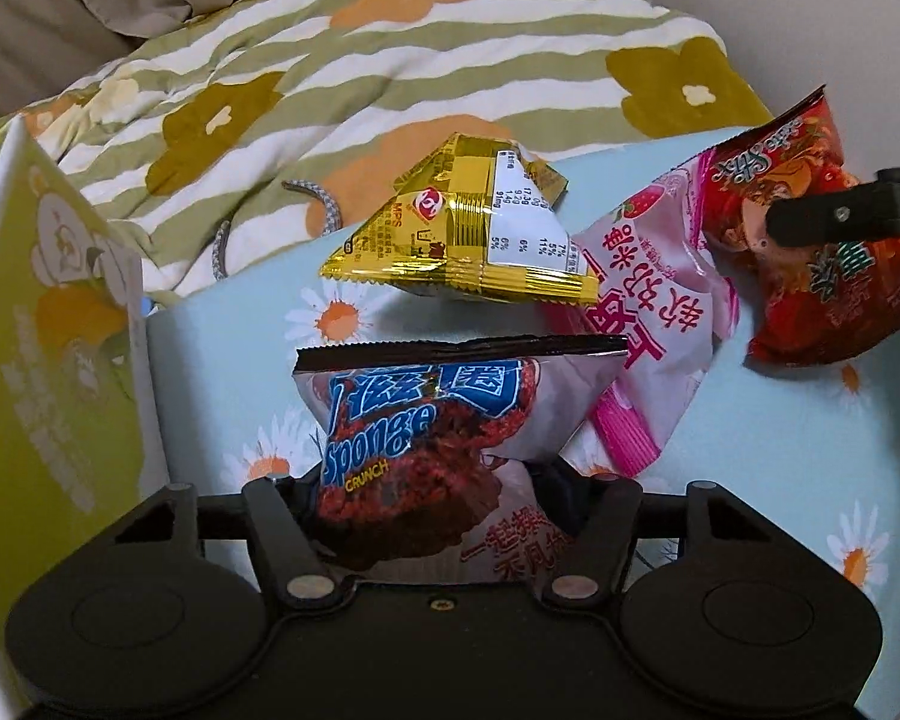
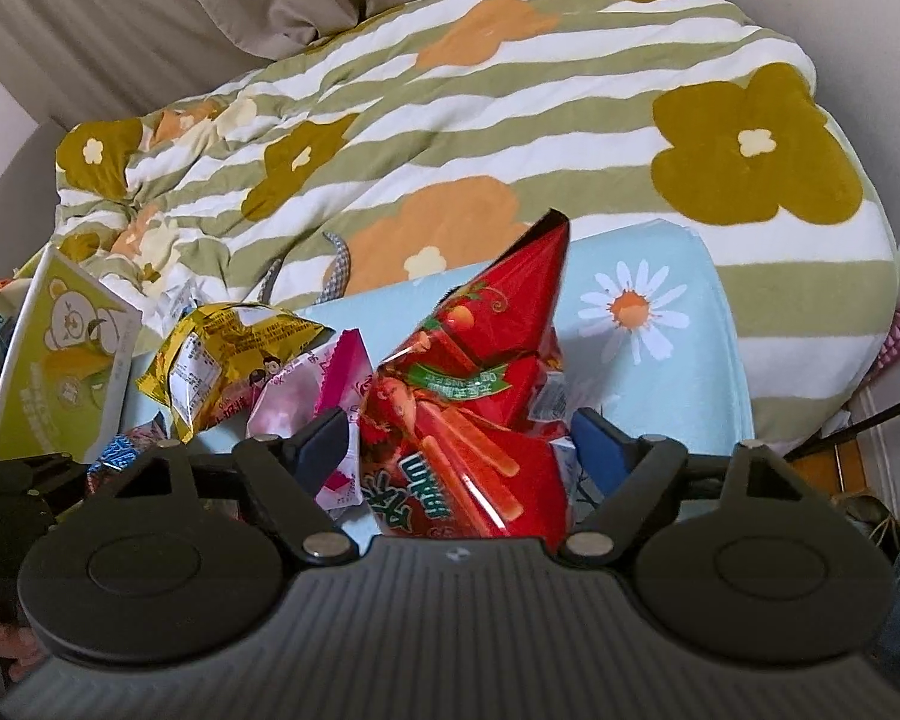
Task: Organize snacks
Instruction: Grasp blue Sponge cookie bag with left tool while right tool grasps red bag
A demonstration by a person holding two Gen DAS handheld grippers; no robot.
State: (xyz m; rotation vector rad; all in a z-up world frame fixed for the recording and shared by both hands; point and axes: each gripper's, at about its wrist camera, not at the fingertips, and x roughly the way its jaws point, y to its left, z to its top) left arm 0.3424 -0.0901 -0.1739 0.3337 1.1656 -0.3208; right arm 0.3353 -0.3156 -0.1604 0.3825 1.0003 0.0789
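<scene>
Pointing steeply down, left fingers (image 1: pixel 417 489) grip Sponge Crunch bag (image 1: pixel 414 438); right fingers (image 2: pixel 462 438) straddle red packet (image 2: pixel 468 420).

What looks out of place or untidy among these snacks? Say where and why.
A sparkly silver hoop, perhaps a headband, lies on the striped quilt just behind the snacks, and it is no snack. The packets are jumbled. The gold packet overlaps the edge of the pink packet.

Left gripper (image 1: pixel 417 516): matte black, two round discs, angled link arms, silver rivets, one brass screw at centre. Right gripper (image 2: pixel 462 444): black, ribbed grey housing, blue-faced fingers (image 2: pixel 594 438), silver rivets.
</scene>
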